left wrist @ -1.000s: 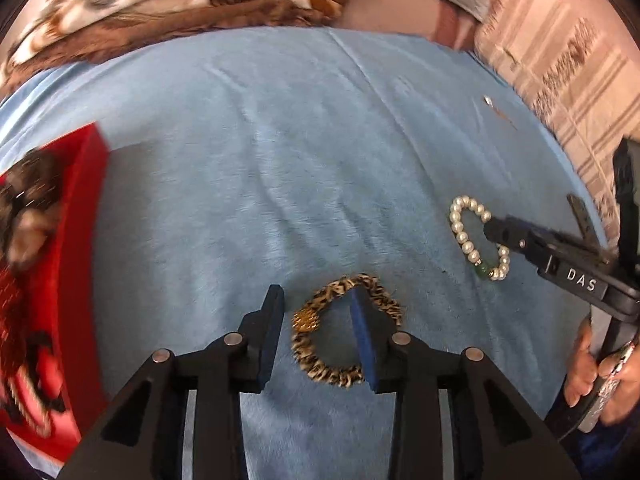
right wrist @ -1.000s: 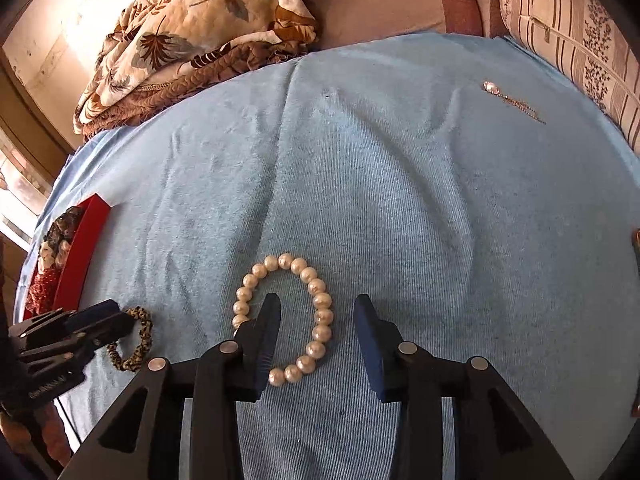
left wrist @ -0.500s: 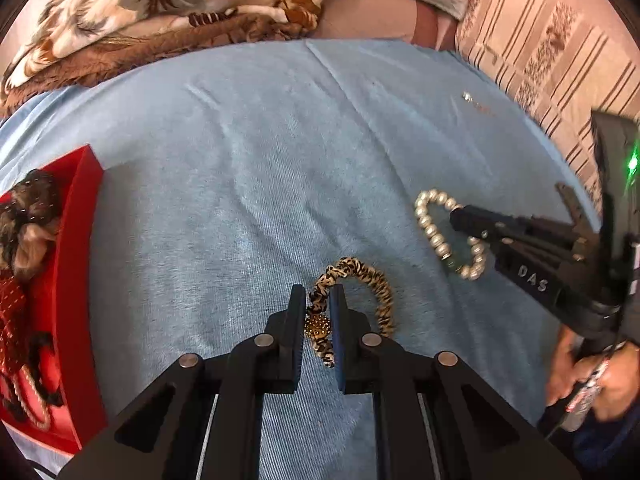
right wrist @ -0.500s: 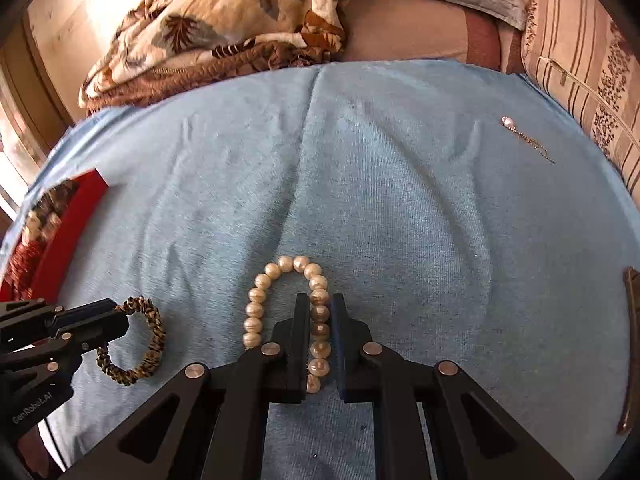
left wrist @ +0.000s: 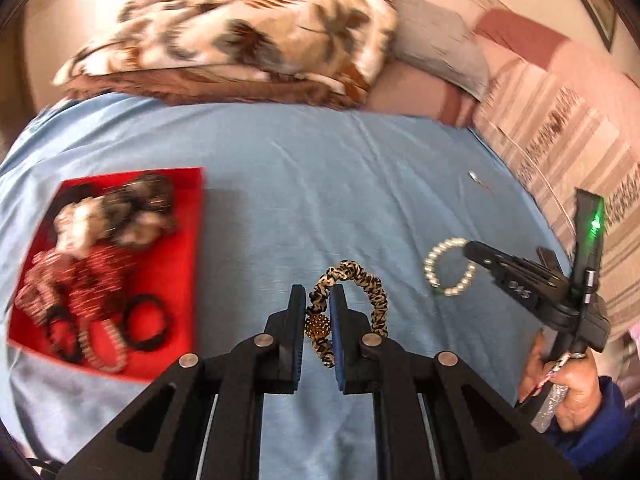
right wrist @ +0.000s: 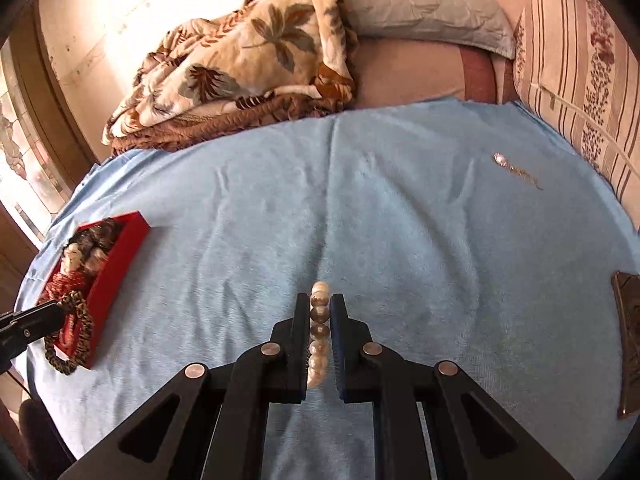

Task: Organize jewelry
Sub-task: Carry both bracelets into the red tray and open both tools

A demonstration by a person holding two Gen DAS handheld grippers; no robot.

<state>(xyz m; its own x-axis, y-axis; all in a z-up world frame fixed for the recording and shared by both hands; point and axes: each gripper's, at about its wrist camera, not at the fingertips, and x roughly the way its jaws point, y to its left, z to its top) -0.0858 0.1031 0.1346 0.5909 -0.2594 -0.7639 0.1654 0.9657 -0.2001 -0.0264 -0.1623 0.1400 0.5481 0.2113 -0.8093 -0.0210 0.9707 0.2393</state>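
Observation:
My left gripper [left wrist: 318, 300] is shut on a leopard-print bracelet [left wrist: 374, 292] with a gold bead and holds it above the blue cloth [left wrist: 320, 184]. My right gripper [right wrist: 320, 300] is shut on a pearl bracelet [right wrist: 319, 332], seen edge-on and lifted off the cloth. The pearl bracelet [left wrist: 450, 266] hangs from the right gripper [left wrist: 470, 250] at the right of the left wrist view. The leopard bracelet [right wrist: 76, 332] hangs from the left gripper at the left of the right wrist view. A red box [left wrist: 176, 248] holding several jewelry pieces lies at left.
A thin chain with a pendant [right wrist: 516, 170] lies on the cloth at far right. A dark flat object [right wrist: 628, 340] sits at the right edge. A floral blanket [right wrist: 248, 64] and pillows [right wrist: 424, 4] lie beyond the cloth.
Both grippers closed on their bracelets and lifted them off the cloth. The left gripper has swung towards the red box, which now shows more fully.

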